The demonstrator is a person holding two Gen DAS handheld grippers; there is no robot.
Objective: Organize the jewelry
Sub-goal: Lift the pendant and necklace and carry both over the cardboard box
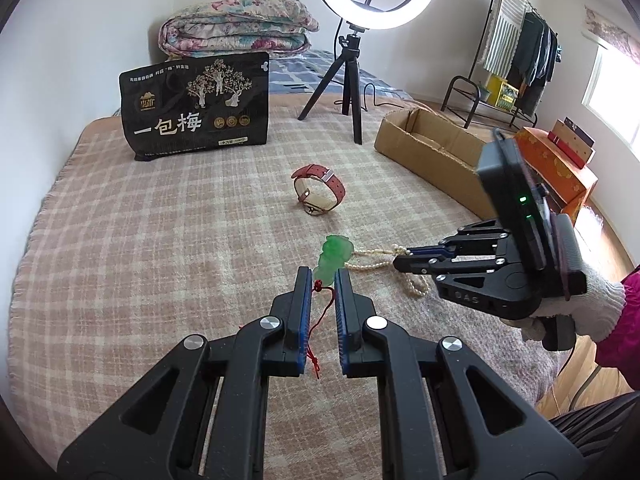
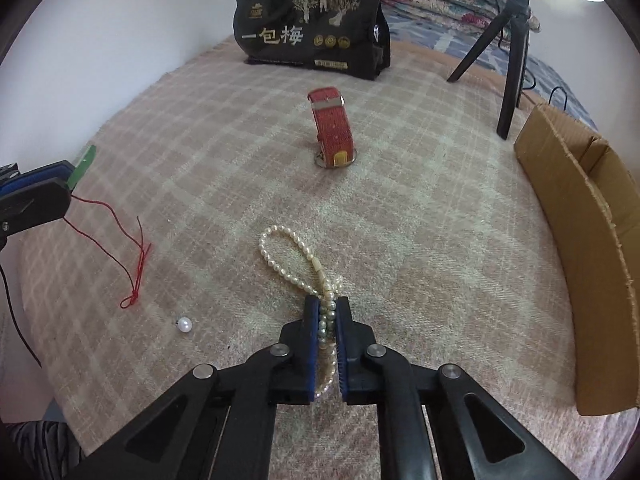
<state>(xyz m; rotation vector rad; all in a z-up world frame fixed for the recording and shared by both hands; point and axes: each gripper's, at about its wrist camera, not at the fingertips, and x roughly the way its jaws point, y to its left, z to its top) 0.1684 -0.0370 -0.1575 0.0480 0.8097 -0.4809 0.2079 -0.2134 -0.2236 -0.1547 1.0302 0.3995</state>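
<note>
Green pendant (image 1: 334,257) (red cord (image 2: 132,240)), cream pearls (image 2: 296,256), red watch (image 2: 332,128), pink plaid blanket (image 1: 160,248)

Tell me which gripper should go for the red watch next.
Neither is free: the left gripper is closed on the green pendant, the right gripper on the pearl necklace. The right sits nearer the cardboard box, so it could unload first, then reach the red watch.

A black snack bag (image 1: 196,106) stands on the plaid blanket (image 1: 140,240), left of a ring-light tripod (image 1: 344,80).
</note>
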